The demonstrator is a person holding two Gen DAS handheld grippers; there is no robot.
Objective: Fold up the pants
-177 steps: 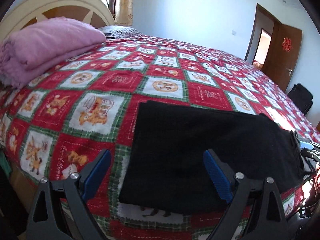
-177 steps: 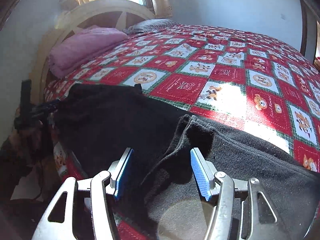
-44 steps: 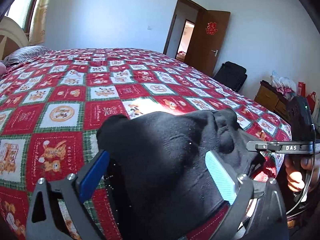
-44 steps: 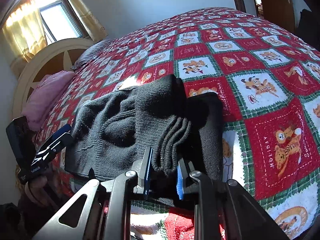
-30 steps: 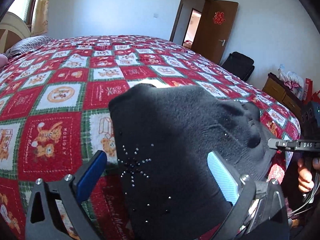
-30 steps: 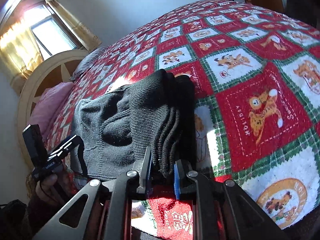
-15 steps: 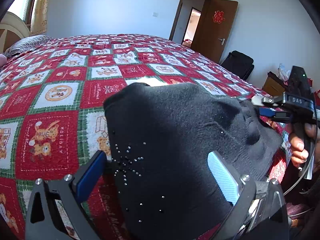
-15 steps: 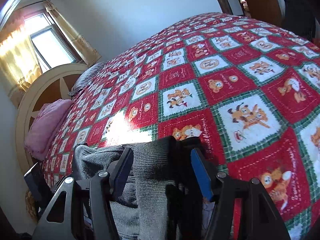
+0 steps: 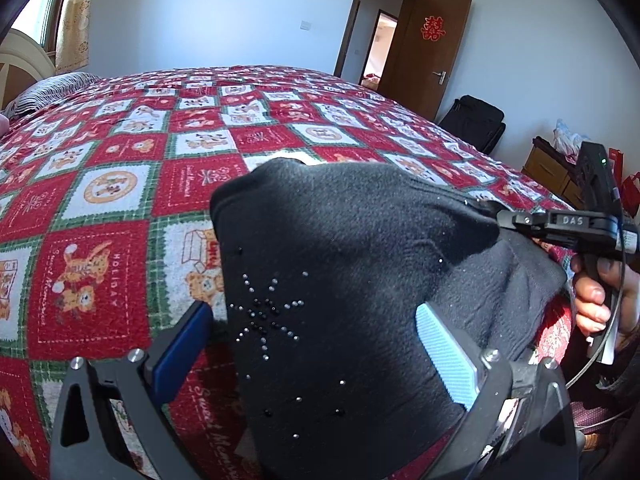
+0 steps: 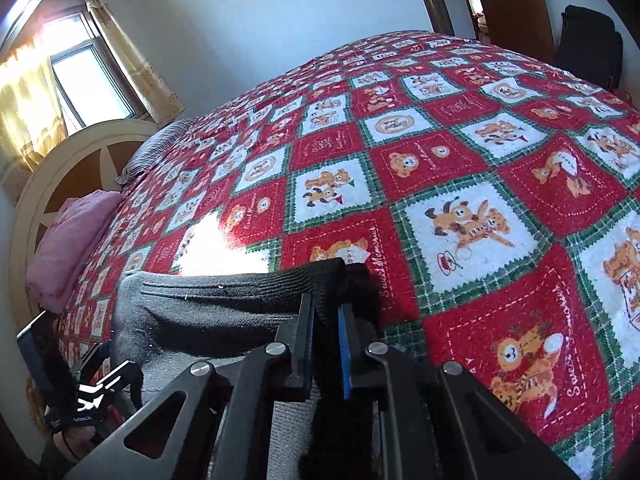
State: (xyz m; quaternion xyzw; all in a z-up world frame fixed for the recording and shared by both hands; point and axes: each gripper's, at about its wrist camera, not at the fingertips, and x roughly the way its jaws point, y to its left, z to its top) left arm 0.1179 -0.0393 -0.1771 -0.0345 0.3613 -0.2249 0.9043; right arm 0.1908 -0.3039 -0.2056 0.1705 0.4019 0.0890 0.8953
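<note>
The black pants point(image 9: 340, 280) lie folded in a thick bundle near the bed's front edge, with a small bead star on the top layer. My left gripper point(image 9: 316, 344) is open, its blue pads either side of the bundle's near end. My right gripper point(image 10: 325, 332) is shut on the ribbed edge of the pants point(image 10: 240, 292) and also shows in the left wrist view point(image 9: 500, 216) pinching the bundle's right side. The left gripper shows in the right wrist view point(image 10: 96, 376) at the bundle's far left.
A red and green patchwork bedspread point(image 9: 160, 152) covers the bed. A folded pink blanket point(image 10: 68, 240) lies by the cream headboard point(image 10: 52, 168). A striped pillow point(image 9: 44, 92) is at the bed's head. A brown door point(image 9: 432, 48), black bag point(image 9: 476, 120) and wooden cabinet point(image 9: 552, 172) stand beyond.
My right gripper was open half a second ago and has now closed on the ribbed edge of the pants. The left gripper has stayed open and barely moved.
</note>
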